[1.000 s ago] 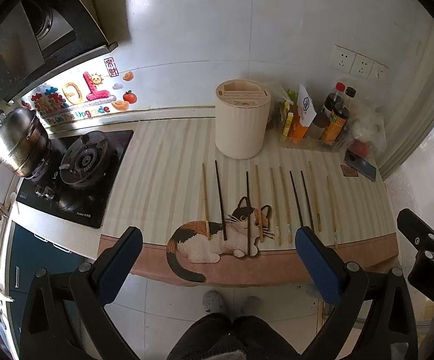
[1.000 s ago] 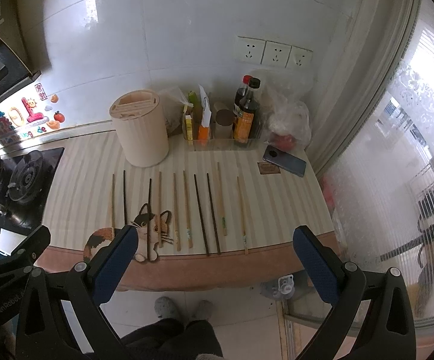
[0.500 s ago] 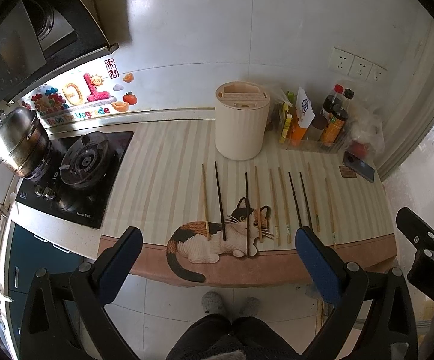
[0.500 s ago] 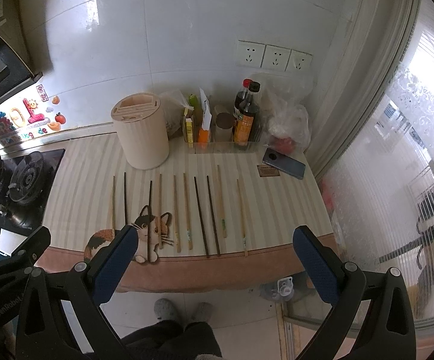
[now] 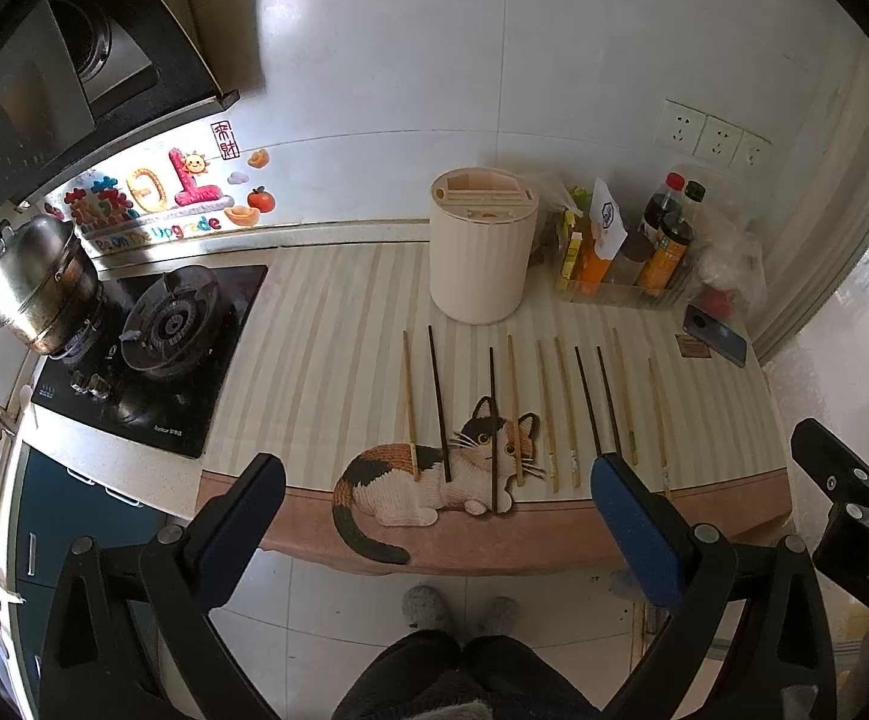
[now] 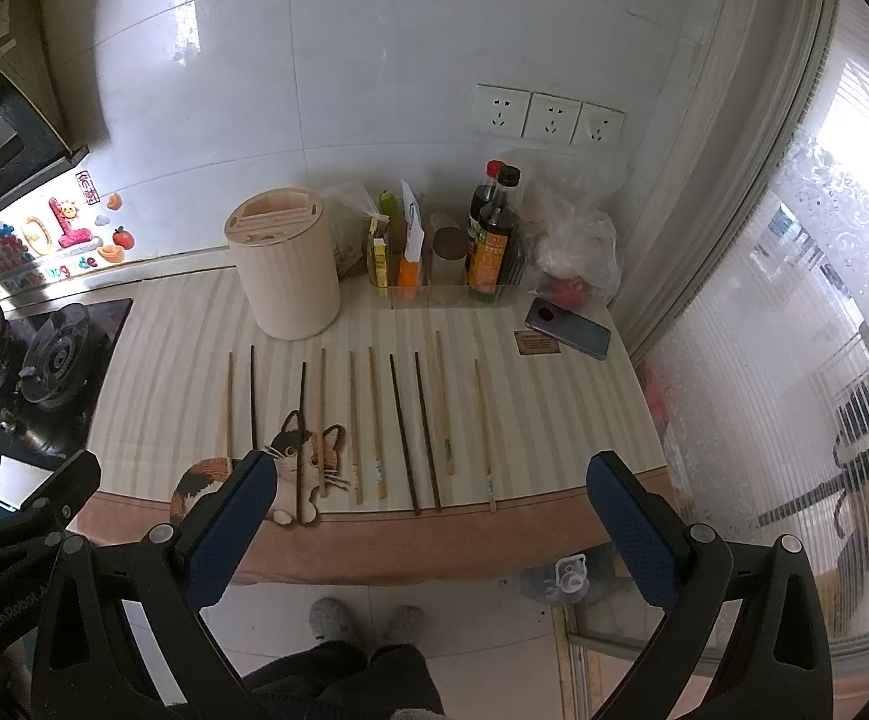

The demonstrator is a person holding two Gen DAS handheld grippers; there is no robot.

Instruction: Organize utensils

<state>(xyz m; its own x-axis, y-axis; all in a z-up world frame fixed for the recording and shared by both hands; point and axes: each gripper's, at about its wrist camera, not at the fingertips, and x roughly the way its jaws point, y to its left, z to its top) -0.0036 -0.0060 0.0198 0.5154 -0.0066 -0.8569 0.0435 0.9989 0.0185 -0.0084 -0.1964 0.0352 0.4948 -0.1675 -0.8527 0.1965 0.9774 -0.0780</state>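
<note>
Several chopsticks (image 5: 545, 405) (image 6: 374, 420), some pale wood and some dark, lie side by side on a striped mat with a cat picture (image 5: 434, 474) (image 6: 290, 456). Behind them stands a cream round utensil holder (image 5: 481, 252) (image 6: 284, 264) with slots in its top. My left gripper (image 5: 434, 516) hangs open well in front of the counter edge, above the floor. My right gripper (image 6: 428, 510) is likewise open and empty, short of the counter. Each gripper's body shows at the edge of the other's view.
A gas hob (image 5: 152, 336) with a steel pot (image 5: 38, 288) lies at the left. Sauce bottles (image 6: 494, 234), a clear tray of packets, a plastic bag and a phone (image 6: 566, 327) crowd the back right. A person's legs and slippers (image 5: 458, 606) stand below. A curtain hangs right.
Both grippers have tilted or drawn back slightly, so the counter sits a little lower in both views. Nothing on the counter has moved.
</note>
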